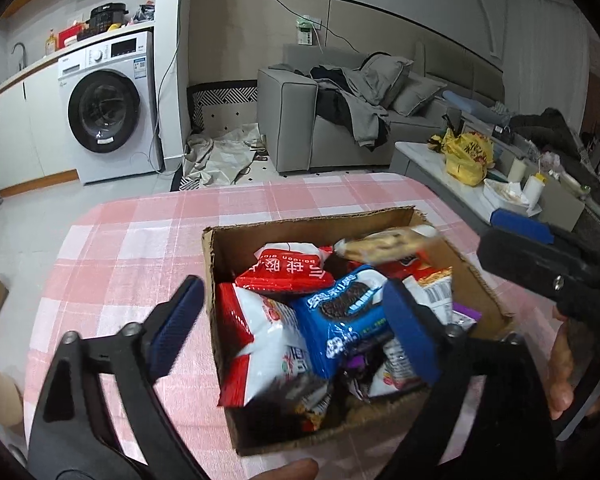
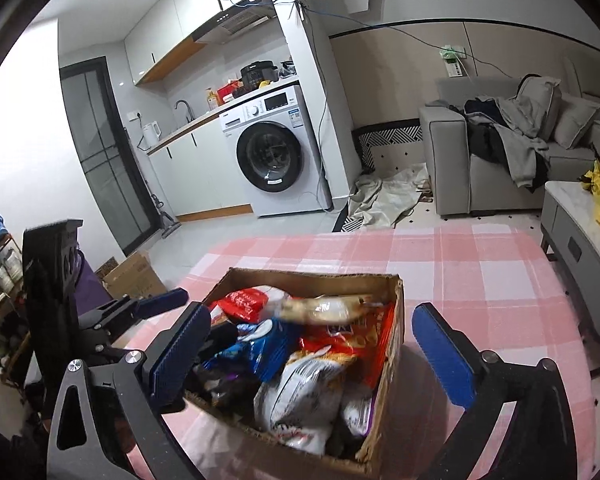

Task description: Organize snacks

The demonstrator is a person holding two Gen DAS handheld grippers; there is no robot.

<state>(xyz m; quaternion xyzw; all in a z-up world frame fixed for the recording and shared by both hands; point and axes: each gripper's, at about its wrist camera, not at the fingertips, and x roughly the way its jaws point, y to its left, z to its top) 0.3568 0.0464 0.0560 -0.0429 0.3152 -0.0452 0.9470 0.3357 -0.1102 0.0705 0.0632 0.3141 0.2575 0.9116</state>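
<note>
A cardboard box [image 1: 476,280] [image 2: 396,320] full of snack packets stands on a pink checked tablecloth [image 1: 132,248] [image 2: 480,272]. Inside lie a blue cookie pack [image 1: 344,312] [image 2: 268,344], red and white bags [image 1: 288,270], and a blurred beige packet [image 1: 384,242] [image 2: 324,308] on or just above the pile at the far end. My left gripper [image 1: 296,328] is open and empty, its fingers straddling the box's near left wall. My right gripper [image 2: 312,356] is open and empty over the box; it also shows at the right of the left wrist view [image 1: 540,268].
A washing machine [image 1: 108,108] [image 2: 276,152] and a kitchen counter stand across the floor. A grey sofa [image 1: 340,120] with clothes is behind the table. A low white table [image 1: 460,168] with a yellow bag is at the right. A cardboard box [image 2: 132,276] sits on the floor at the left.
</note>
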